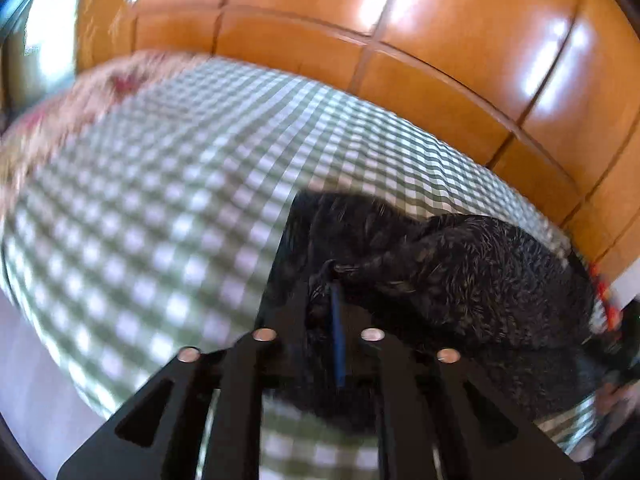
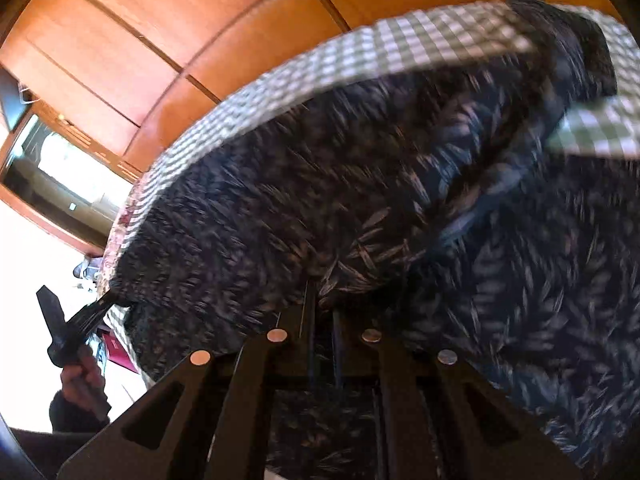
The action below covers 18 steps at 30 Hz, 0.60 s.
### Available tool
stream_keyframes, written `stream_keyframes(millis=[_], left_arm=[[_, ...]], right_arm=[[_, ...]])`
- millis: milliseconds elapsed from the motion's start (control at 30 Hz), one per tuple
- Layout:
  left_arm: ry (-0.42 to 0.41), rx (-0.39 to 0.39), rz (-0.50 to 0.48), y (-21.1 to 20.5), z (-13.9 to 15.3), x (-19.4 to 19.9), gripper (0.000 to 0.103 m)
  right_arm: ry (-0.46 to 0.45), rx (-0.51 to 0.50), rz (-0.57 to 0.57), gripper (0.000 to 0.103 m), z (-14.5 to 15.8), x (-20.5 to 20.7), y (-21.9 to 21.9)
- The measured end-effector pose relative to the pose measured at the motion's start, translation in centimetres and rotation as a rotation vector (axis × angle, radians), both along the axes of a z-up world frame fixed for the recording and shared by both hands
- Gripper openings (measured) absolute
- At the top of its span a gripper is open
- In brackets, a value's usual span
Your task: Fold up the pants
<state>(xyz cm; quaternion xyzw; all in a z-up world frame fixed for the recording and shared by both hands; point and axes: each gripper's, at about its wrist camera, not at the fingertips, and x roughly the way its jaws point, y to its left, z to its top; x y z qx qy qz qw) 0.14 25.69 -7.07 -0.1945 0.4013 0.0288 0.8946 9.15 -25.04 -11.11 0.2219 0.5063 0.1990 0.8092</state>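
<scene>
Gripping dark pants (image 2: 360, 184) over checkered cloth (image 1: 160, 200), both grippers.

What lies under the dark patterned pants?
The green-and-white checked cloth shows around the pants, continuing beneath them. What the cloth itself covers is hidden.

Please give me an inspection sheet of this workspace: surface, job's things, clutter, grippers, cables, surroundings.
Surface: green-and-white checked cloth, floral fabric at its far edge.
Job's things: dark patterned pants lying on the cloth, bunched and partly lifted.
Clutter: nothing seen.
Grippers: left gripper shut on the pants edge; right gripper shut on the pants. Left gripper also visible in the right wrist view, held by a hand.
Cables: nothing seen.
Surroundings: glossy orange wooden panels behind; bright window.
</scene>
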Motion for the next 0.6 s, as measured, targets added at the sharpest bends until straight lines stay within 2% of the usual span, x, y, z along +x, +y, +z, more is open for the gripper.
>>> stream_keyframes(millis=[100, 133, 200, 267, 300, 500, 600], left_arm=[[0.011, -0.179, 0.022, 1.1, -0.3, -1.6, 0.016], [0.013, -0.272, 0.011, 1.3, -0.5, -2.0, 0.018], [0.009, -0.371, 0.0, 1.4, -0.5, -2.4, 0.036], [-0.023, -0.491, 0.003, 1.6, -0.6, -2.2, 0.05], [-0.026, -0.564, 0.007, 1.6, -0.9, -1.8, 0.054], [-0.044, -0.752, 0.016, 0.2, -0.9, -1.0, 0.054], [-0.051, -0.737, 0.055, -0.1, -0.4, -2.3, 0.054]], right_arm=[[0.001, 0.004, -0.009, 0.006, -0.3, 0.0, 0.1], [0.003, 0.008, -0.013, 0.006, -0.4, 0.1, 0.1], [0.005, 0.014, -0.018, 0.006, -0.8, 0.7, -0.2], [0.004, 0.011, -0.019, 0.006, -0.7, 1.3, -0.3], [0.002, 0.008, -0.018, 0.006, -0.6, 1.3, -0.4], [-0.001, -0.001, -0.017, 0.006, -0.5, 1.1, -0.3], [-0.001, 0.008, -0.018, 0.006, -0.5, 1.0, -0.3]])
